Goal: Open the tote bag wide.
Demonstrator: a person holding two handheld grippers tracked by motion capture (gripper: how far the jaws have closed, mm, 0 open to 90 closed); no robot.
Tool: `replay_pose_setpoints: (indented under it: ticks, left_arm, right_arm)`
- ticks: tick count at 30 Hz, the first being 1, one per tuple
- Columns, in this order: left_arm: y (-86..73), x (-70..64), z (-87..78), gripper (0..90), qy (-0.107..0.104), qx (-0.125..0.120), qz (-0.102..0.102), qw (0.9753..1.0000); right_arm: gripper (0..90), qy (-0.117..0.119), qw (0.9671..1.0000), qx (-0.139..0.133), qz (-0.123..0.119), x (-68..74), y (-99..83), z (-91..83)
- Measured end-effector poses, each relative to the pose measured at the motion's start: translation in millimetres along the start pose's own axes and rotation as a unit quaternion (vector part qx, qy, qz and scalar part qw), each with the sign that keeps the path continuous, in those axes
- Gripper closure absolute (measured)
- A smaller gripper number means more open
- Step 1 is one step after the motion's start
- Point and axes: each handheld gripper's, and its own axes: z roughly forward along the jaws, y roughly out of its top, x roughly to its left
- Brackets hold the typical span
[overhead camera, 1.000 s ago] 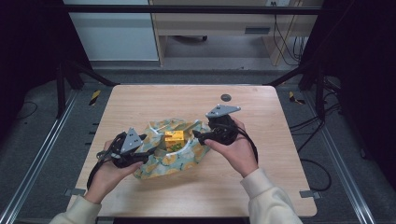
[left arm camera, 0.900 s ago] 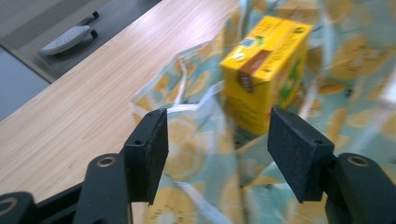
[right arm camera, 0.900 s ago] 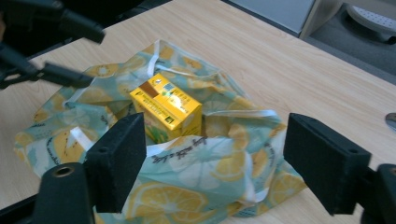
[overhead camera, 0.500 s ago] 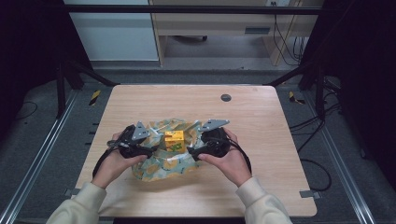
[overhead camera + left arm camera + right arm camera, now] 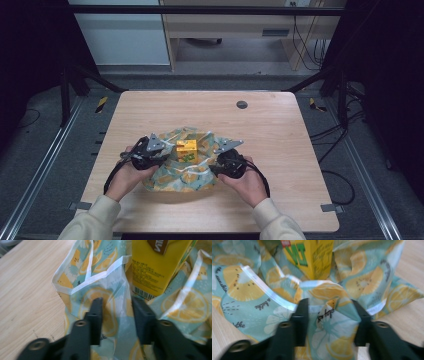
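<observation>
A yellow drink carton [image 5: 186,150] stands upright in the middle of a crumpled lemon-print cloth bag [image 5: 182,175] on the wooden table [image 5: 285,145]. My left gripper [image 5: 161,159] is at the bag's left side, my right gripper [image 5: 217,168] at its right side, and both point inward at the carton. In the left gripper view the left gripper [image 5: 117,315] is open, with a white-hemmed flap of the bag [image 5: 110,287] between its jaws and the carton [image 5: 155,265] just beyond. In the right gripper view the right gripper [image 5: 330,317] is open around a raised fold of the bag [image 5: 329,292], below the carton [image 5: 312,257].
A small dark round cap [image 5: 242,104] is set in the table near its far edge. Black frame bars and cables [image 5: 345,130] run along the table's right side. A pale cabinet [image 5: 130,35] stands on the floor beyond.
The right gripper came down and toward the near edge, onto the bag's right side. The left gripper moved slightly right to the bag's left flap. The bag looks more bunched around the carton.
</observation>
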Motion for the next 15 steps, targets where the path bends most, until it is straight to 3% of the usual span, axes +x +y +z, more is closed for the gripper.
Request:
replay_pose_setpoints:
  ticks: [3, 7, 9, 13, 15]
  left_arm:
    - [-1.6, 1.2, 1.0, 72.8, -0.004, 0.006, -0.001, 1.0]
    - [-0.5, 3.4, -3.5, 84.2, 0.006, -0.006, -0.008, 0.9999]
    - [-1.7, 7.4, -4.6, 86.4, 0.023, -0.009, -0.008, 0.9997]
    - [-7.0, 9.7, 1.6, 86.8, 0.033, 0.003, -0.003, 0.9994]
    - [-11.4, 11.9, 4.6, 87.1, 0.036, 0.003, -0.01, 0.9993]
  right_arm:
    - [75.3, 0.002, 1.0, 0.001, -0.004, 0.4, -2.6, 0.0]
    - [83.6, 0.001, 0.9999, -0.004, -0.016, -0.2, -3.9, -3.1]
    - [86.7, -0.01, 0.9997, -0.002, -0.024, -2.0, -6.5, -6.6]
    - [88.0, -0.02, 0.9993, 0.009, -0.03, -7.1, -15.4, -5.7]
    - [88.7, -0.019, 0.9994, 0.012, -0.025, -9.9, -23.1, -3.6]
